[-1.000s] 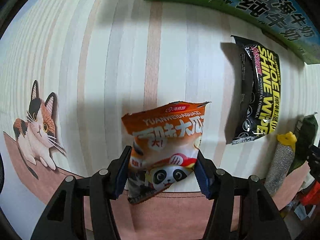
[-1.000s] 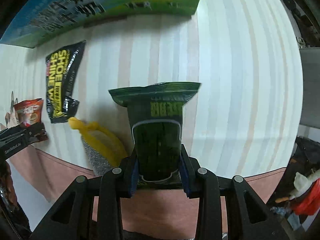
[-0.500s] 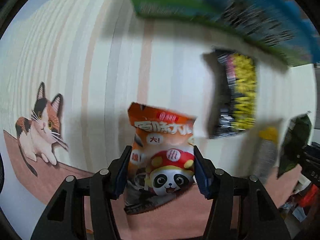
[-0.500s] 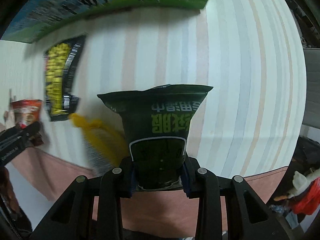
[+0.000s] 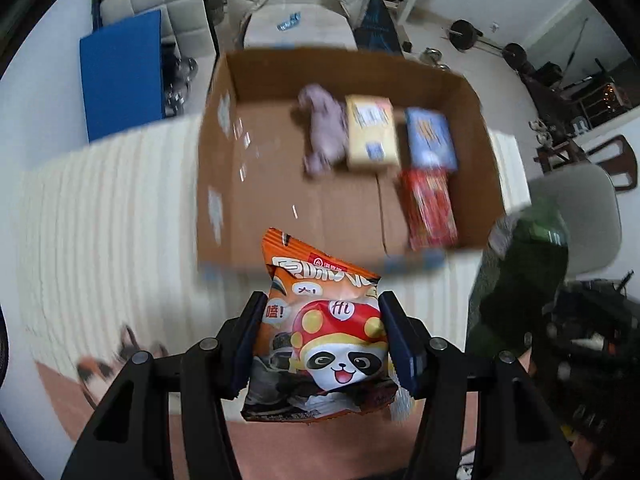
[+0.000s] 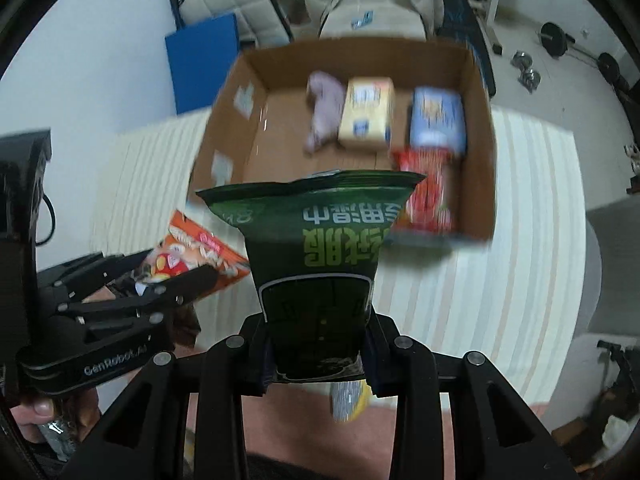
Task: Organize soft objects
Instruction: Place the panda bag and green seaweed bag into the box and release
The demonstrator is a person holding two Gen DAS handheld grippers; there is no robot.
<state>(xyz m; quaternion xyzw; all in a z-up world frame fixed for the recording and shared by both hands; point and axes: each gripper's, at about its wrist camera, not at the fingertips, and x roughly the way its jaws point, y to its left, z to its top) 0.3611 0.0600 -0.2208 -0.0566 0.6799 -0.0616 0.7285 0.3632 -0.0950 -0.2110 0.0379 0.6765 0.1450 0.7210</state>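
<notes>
The left gripper (image 5: 322, 338) is pinching a crinkly orange snack bag (image 5: 320, 336) printed with a panda, held above the striped tablecloth (image 5: 112, 216). The right gripper (image 6: 318, 350) is clamping a glossy dark green bag (image 6: 316, 248). Beyond both is sitting an open cardboard box (image 5: 218, 152) holding a yellow pack (image 5: 372, 136), a blue pack (image 5: 430, 138), a red pack (image 5: 430, 208) and a lilac cloth (image 5: 324, 132).

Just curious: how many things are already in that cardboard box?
4: a purple soft item, a yellow pack, a blue pack, a red pack. None looks hidden.
</notes>
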